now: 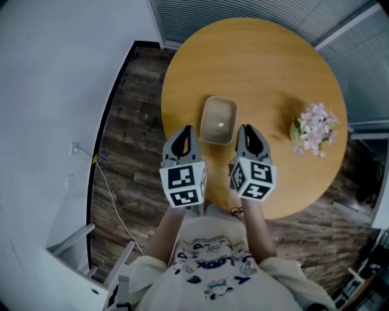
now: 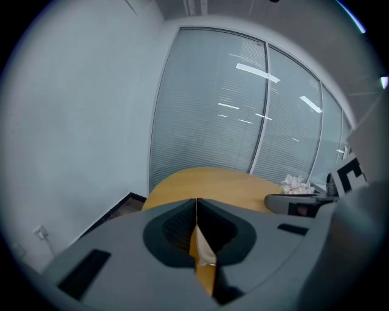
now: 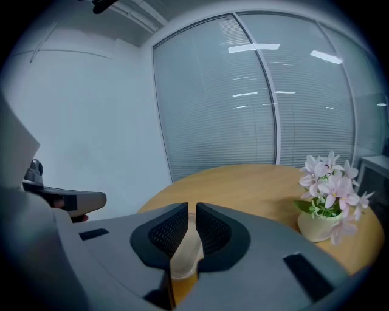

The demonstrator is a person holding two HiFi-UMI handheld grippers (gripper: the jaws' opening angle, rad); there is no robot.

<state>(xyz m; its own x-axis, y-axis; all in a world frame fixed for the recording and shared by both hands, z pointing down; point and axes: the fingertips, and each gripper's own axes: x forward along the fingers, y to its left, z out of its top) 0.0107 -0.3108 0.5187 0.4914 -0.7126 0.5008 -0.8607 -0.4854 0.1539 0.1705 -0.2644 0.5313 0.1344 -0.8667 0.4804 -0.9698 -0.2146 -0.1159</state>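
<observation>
A beige rounded-square bowl (image 1: 219, 119) stands on the round wooden table (image 1: 255, 61), near its front edge. My left gripper (image 1: 185, 131) hovers just left of the bowl, its jaws pressed together with nothing between them. My right gripper (image 1: 246, 129) hovers just right of the bowl, jaws drawn in to a thin slit, also empty. In the left gripper view, a sliver of the bowl (image 2: 205, 250) shows below the shut left gripper (image 2: 196, 204). The right gripper view has the bowl (image 3: 185, 252) under the right gripper (image 3: 192, 210). Neither gripper touches the bowl.
A small pot of pink-white flowers (image 1: 313, 129) stands on the table's right side, also in view as the flower pot (image 3: 329, 201). Glass walls with blinds (image 1: 243, 12) run behind the table. A white wall, dark wood floor (image 1: 130, 152) and a thin cable (image 1: 109, 194) lie left.
</observation>
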